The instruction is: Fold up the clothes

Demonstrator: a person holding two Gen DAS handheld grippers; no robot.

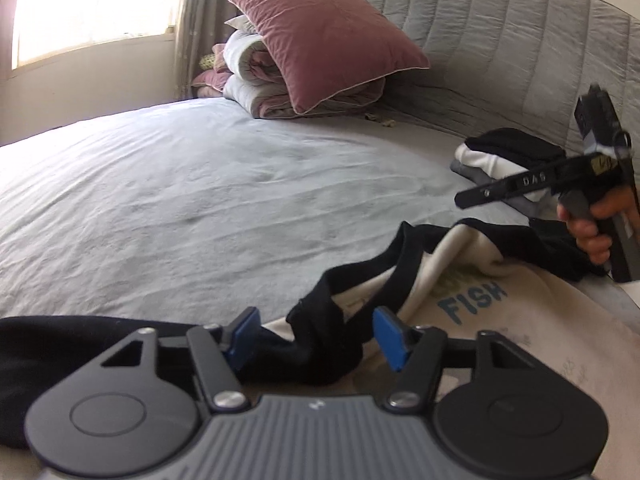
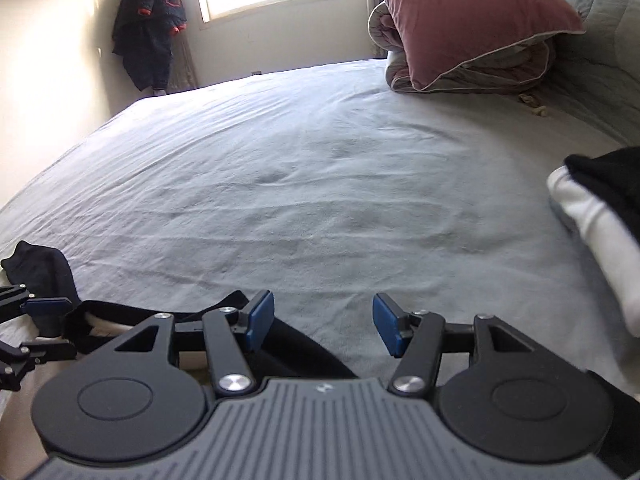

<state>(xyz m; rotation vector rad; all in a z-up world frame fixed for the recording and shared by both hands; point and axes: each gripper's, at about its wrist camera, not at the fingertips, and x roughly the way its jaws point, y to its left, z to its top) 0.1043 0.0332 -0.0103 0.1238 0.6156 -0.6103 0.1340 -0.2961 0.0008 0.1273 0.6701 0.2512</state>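
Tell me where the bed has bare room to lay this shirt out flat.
The bare sheet is free from the pillow and rolled quilt at the head down to the grippers. Crowded: the folded stack on the right, and the near edge under the cream-and-black shirt.

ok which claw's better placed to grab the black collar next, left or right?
Left. The left claw is open with the shirt's black collar bunched between its pads. The right claw is open over bare sheet.
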